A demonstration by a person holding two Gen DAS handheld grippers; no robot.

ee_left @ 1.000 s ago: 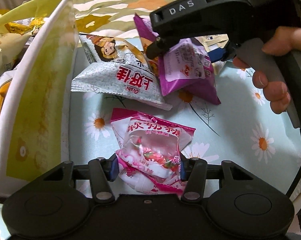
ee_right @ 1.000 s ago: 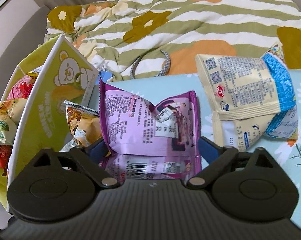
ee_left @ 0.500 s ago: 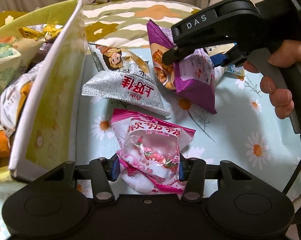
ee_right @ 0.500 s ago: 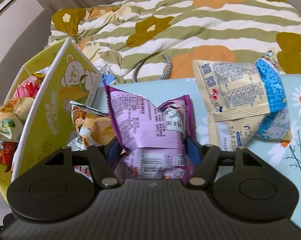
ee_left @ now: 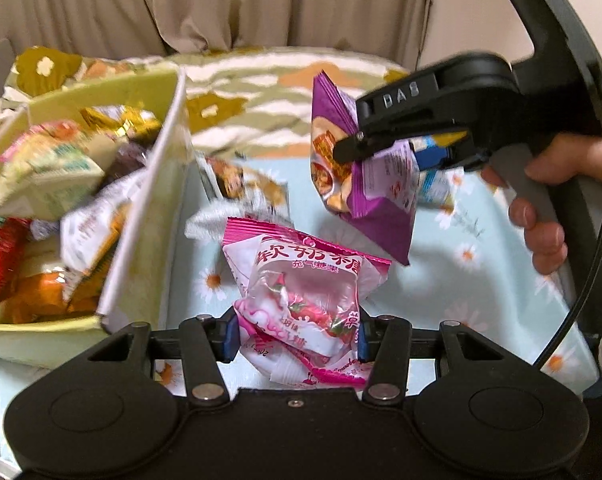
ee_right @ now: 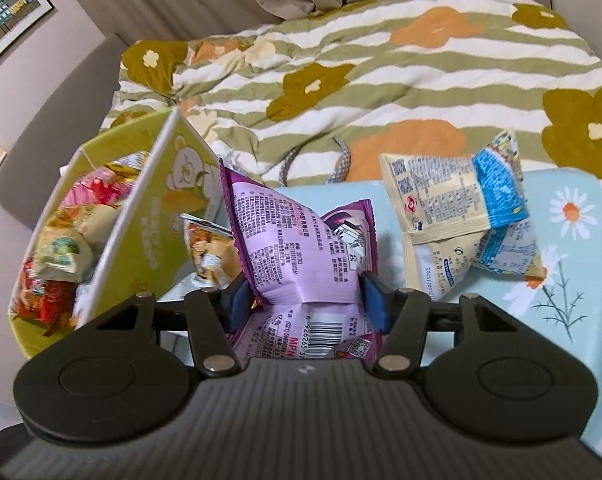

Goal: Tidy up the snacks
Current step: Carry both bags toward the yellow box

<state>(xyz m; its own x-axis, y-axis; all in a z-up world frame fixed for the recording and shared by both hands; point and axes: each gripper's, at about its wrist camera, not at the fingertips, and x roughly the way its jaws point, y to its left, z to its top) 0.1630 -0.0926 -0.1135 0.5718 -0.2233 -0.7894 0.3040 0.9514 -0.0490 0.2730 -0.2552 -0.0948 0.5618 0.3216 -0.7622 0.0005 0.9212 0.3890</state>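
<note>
The pink pack (ee_left: pixel 301 300) is clamped in the left claw (ee_left: pixel 293 338), lifted above the daisy-print surface (ee_left: pixel 481 280). The purple pack (ee_right: pixel 297 248) is pinched in the right claw (ee_right: pixel 307 306), raised right of the green box (ee_left: pixel 149 208) full of snacks. A cream-blue pack (ee_right: pixel 457 204) lies far right.

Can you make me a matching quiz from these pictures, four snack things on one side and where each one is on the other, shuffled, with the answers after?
Things:
1. pink candy bag
2. purple snack bag
3. cream and blue packets
4. yellow-green box

Places:
A. lying on the daisy cloth, untouched
B. clamped in the right tool
C. clamped in the left tool
D. standing at the left, already full of snacks

Pairs: 1-C, 2-B, 3-A, 4-D
</note>
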